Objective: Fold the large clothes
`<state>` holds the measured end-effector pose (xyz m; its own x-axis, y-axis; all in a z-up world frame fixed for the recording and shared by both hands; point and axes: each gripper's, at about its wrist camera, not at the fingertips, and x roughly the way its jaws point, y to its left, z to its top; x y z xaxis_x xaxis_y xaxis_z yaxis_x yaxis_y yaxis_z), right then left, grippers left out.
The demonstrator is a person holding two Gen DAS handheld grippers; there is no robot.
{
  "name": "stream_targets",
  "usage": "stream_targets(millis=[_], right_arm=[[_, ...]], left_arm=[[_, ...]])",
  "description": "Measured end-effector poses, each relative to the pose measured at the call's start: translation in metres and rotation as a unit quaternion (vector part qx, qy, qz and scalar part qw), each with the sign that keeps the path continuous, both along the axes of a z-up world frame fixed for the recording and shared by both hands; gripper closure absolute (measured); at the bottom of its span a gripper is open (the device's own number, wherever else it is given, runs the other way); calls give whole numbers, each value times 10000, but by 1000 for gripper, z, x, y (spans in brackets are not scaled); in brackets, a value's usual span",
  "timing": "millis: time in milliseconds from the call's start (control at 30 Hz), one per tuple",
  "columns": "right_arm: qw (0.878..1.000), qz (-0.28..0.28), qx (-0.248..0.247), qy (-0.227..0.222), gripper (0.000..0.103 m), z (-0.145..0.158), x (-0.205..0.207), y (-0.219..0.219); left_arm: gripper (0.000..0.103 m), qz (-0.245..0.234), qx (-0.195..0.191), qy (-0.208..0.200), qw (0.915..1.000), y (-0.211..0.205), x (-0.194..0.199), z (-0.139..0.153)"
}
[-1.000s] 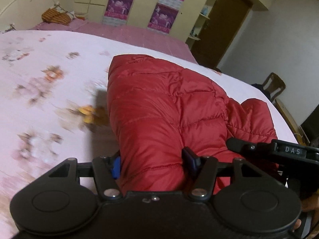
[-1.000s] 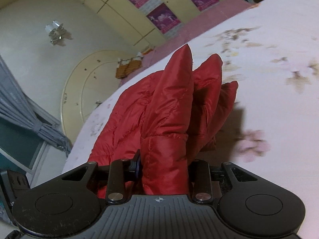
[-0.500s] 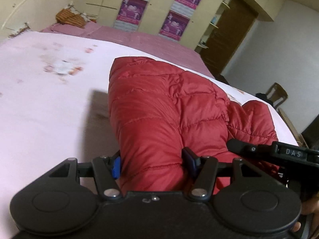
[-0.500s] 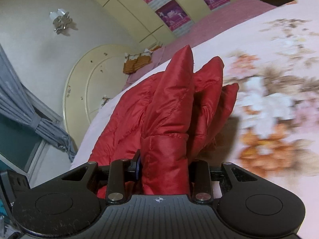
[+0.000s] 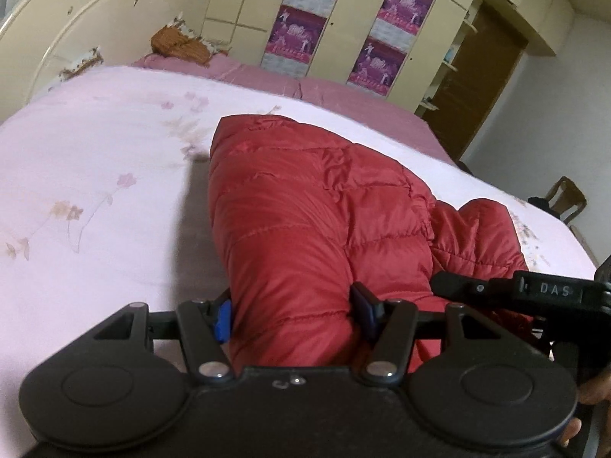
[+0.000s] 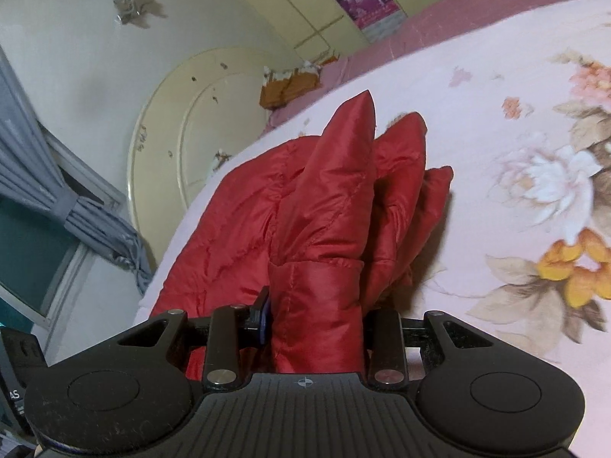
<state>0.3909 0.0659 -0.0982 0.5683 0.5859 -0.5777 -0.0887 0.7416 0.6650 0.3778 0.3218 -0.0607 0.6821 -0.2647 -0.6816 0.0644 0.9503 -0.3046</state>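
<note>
A red quilted puffer jacket (image 5: 305, 221) hangs bunched over a pink floral bedspread (image 5: 95, 198). My left gripper (image 5: 292, 313) is shut on a thick fold of the jacket, which fills the gap between its fingers. My right gripper (image 6: 317, 318) is shut on another fold of the same jacket (image 6: 324, 210), whose folded layers stand up in points ahead of it. The right gripper's black body (image 5: 534, 290) shows at the right edge of the left wrist view, close beside the left one.
The bedspread (image 6: 515, 152) spreads wide to both sides. A cream headboard (image 6: 183, 126) and a grey curtain (image 6: 46, 198) stand to the left. Wardrobes with purple posters (image 5: 298, 38), a brown door (image 5: 477, 76) and a wooden chair (image 5: 565, 198) lie beyond the bed.
Both grippers have carried the jacket across the bed toward the headboard end; the floral print slid past underneath. Both grips on the jacket stay unchanged.
</note>
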Motion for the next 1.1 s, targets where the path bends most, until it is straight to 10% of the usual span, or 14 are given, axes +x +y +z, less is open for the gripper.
stream_targets(millis=[633,733,800,1100], right_arm=[[9836,-803,-1492,-609,39,37,-22,-12],[9752,-849,-1811,-948,46,51,-26,0],[9721,-734,-1967,-1047,72,55,-23,9],[9682,-441,-2300,-883,73,30,-2,39]], left_arm=[[29,-87,466,-298,9984,13,-6,13],[29,-150,566,-490,9971,8,-6,24],[29,-176,556,-585,9966,6,-3,29],[31,-121,693,-462,9965,1,40,11]])
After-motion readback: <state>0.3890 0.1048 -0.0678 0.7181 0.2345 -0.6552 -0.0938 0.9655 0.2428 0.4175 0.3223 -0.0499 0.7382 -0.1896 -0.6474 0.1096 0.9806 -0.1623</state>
